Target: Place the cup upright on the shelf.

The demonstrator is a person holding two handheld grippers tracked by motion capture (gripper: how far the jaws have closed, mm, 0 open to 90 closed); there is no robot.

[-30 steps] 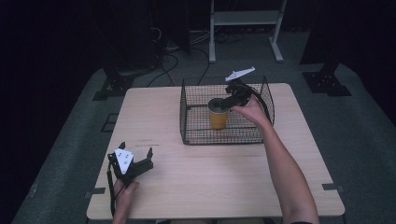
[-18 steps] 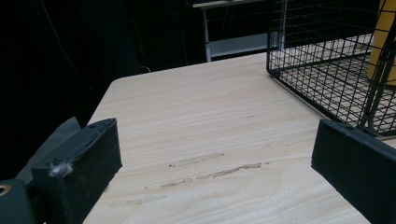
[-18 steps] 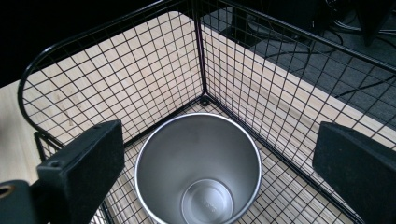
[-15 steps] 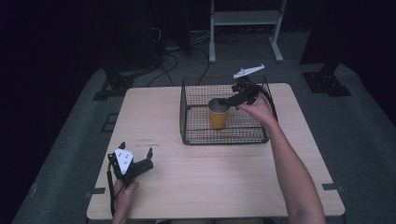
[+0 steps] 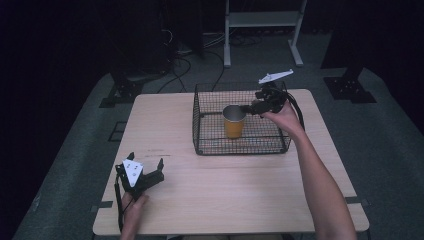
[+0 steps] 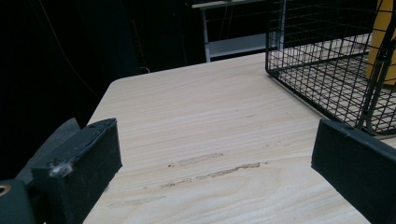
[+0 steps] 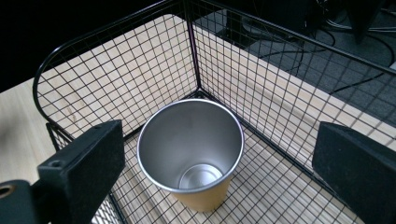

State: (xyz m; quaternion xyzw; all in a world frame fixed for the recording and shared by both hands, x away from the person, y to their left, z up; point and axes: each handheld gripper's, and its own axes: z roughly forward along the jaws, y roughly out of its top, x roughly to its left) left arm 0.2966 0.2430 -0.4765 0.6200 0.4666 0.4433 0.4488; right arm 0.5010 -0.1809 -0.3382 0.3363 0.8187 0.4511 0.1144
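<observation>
Below the right gripper point(image 5: 252, 106), whose jaws stood spread and empty, the orange metal-lined cup point(image 7: 191, 151) stood upright inside the wire basket point(image 5: 200, 131); the left gripper point(image 5: 145, 172) rested released on the table point(image 5: 250, 190).

No text, label, brand, number or sign can be read on the cup point(image 7: 191, 154), the wire basket point(image 5: 240, 145) or the table point(image 5: 230, 195).

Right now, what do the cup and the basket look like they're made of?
Cup: the inside looks like brushed metal, probably steel, with a dull silver sheen and a thin rolled rim; the outside is matte orange-yellow, seemingly a coating. Basket: thin black wire welded in a square grid with a thicker rim rod, likely painted or coated steel.
</observation>
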